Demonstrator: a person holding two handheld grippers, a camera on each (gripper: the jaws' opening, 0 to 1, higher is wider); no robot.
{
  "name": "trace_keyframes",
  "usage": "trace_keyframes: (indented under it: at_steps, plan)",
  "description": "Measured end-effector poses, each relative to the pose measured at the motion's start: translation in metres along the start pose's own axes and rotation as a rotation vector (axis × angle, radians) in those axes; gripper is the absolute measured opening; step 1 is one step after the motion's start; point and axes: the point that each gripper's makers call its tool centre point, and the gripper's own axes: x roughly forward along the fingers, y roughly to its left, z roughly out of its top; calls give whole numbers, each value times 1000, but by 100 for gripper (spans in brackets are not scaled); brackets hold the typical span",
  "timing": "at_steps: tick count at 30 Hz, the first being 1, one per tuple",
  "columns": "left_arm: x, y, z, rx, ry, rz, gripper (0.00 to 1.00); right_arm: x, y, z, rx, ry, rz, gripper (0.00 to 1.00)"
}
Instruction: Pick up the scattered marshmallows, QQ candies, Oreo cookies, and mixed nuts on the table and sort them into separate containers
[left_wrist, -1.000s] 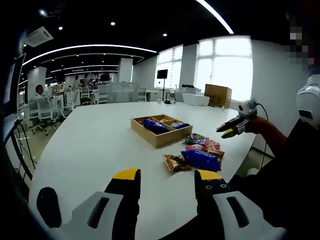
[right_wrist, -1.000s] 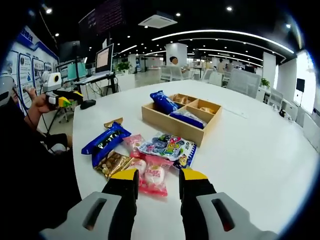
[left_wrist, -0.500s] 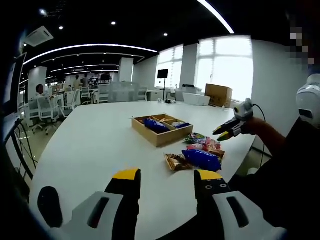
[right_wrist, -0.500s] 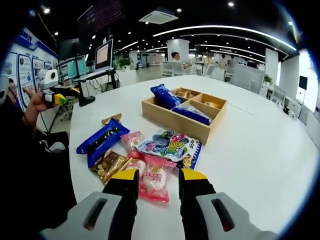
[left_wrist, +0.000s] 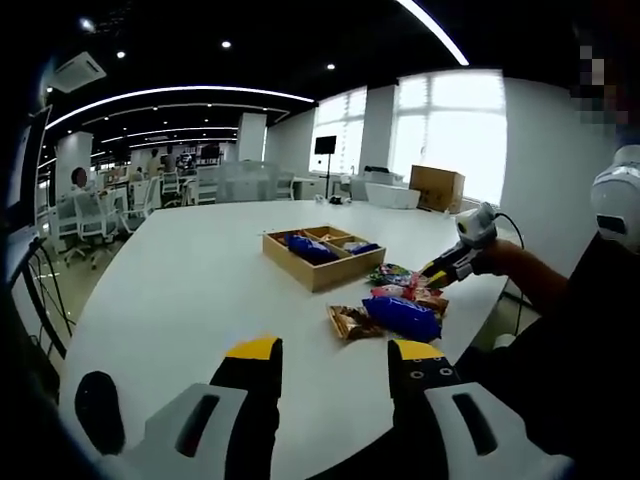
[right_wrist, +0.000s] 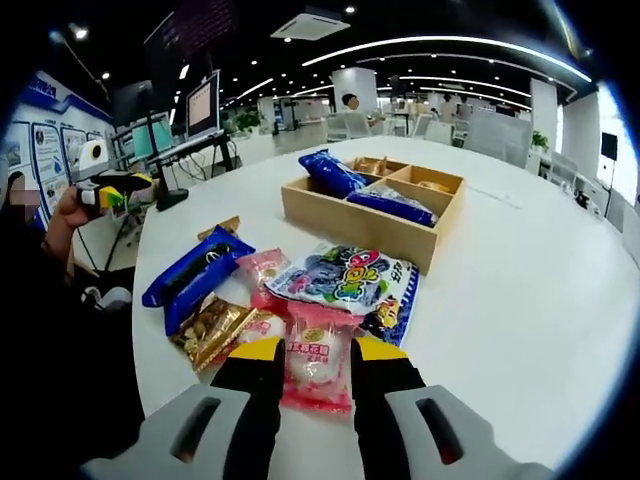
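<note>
Right gripper (right_wrist: 305, 352), jaws apart, straddles the pink-and-white marshmallow packet (right_wrist: 314, 362) on the white round table (right_wrist: 520, 290) | packet's long axis runs along our jaws, seemingly untouched | left gripper (left_wrist: 330, 352) parted, well off | wooden divided tray (right_wrist: 375, 222) beyond.
</note>
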Motion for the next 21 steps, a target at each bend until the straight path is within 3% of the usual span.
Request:
trace_keyframes:
  at_steps: [5, 21]
  plan:
    - [-2, 2, -1, -6, 1, 12, 47, 3, 2, -6, -14, 11, -6, 22]
    - [-2, -1, -2, -11, 2, 8, 47, -13, 12, 2, -44, -35, 18, 16]
